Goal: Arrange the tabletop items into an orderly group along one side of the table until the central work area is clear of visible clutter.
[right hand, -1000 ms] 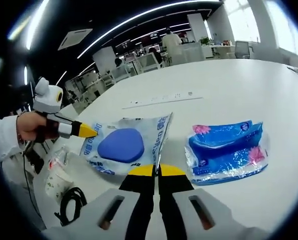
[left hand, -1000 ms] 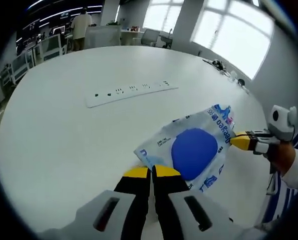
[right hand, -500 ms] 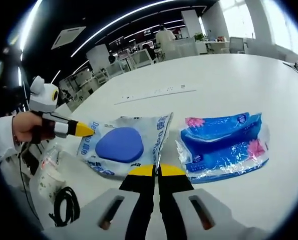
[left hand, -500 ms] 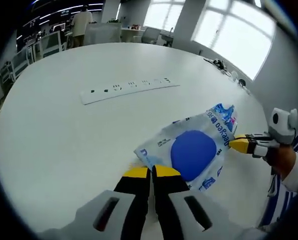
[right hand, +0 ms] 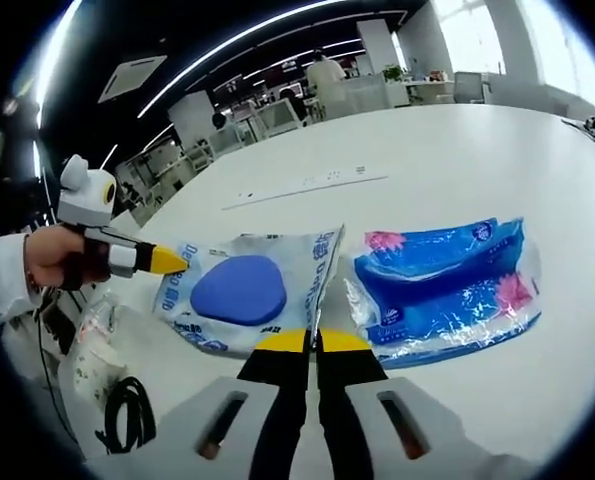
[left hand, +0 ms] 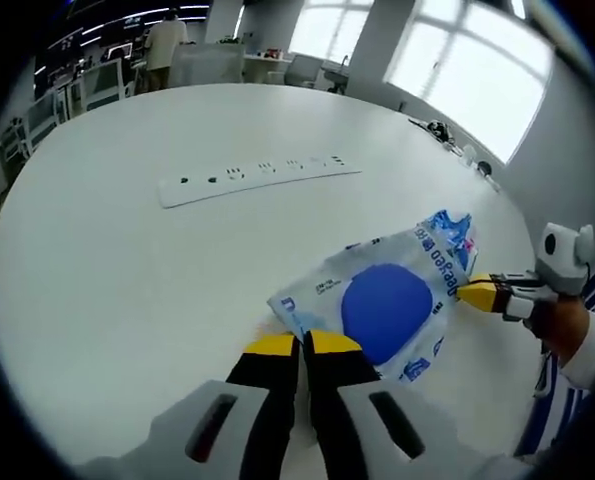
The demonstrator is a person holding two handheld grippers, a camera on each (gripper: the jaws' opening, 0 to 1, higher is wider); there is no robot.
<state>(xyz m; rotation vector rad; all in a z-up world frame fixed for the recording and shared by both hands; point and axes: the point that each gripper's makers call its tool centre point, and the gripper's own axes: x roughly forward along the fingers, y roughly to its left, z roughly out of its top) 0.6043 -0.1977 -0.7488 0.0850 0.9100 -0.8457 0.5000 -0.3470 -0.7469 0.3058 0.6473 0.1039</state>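
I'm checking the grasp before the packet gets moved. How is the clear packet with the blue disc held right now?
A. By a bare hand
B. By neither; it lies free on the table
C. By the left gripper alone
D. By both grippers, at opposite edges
D: the left gripper is shut on one edge of the packet, and the right gripper is shut on the opposite edge.
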